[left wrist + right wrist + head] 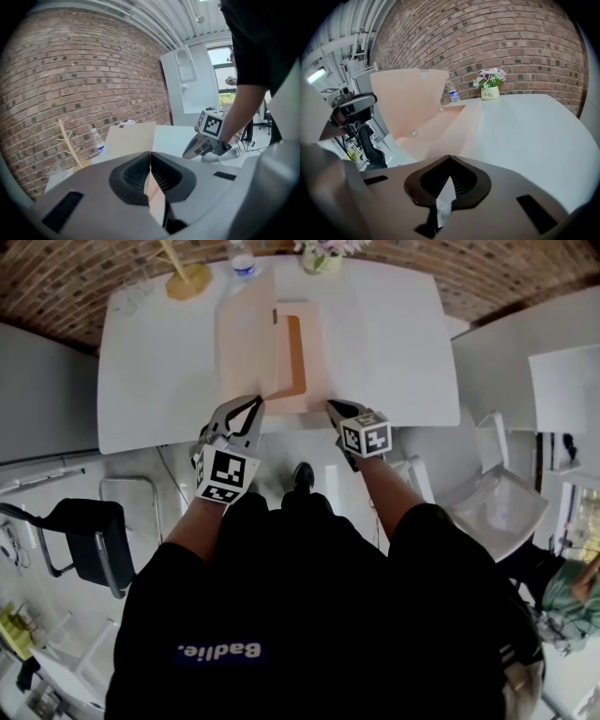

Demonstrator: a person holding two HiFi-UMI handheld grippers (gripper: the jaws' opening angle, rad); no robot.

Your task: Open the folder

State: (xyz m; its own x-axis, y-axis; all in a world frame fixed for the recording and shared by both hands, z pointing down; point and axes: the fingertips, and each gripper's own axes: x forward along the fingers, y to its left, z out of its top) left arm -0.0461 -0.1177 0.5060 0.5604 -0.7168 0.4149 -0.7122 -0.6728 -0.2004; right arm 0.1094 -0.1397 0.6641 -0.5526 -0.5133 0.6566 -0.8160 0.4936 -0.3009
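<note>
Left claw (pixel 256 403) at eleven o'clock pinches the raised cover (pixel 247 338) by its near corner; right claw (pixel 331 406) at one clamps the folder (pixel 312 352), half open mid-desk (pixel 394 352) at twelve. Looks like light, bendy card, so corners suit

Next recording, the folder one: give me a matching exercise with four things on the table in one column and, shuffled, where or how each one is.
Things:
1. folder cover
2. water bottle
3. flower pot
4. wooden stand

Places or states:
A. near the far left corner of the table, in the head view
B. at the far edge, holding pale flowers
C. raised off the table, clamped in the left gripper
D. clear plastic with a blue label

Pairs: 1-C, 2-D, 3-B, 4-A
</note>
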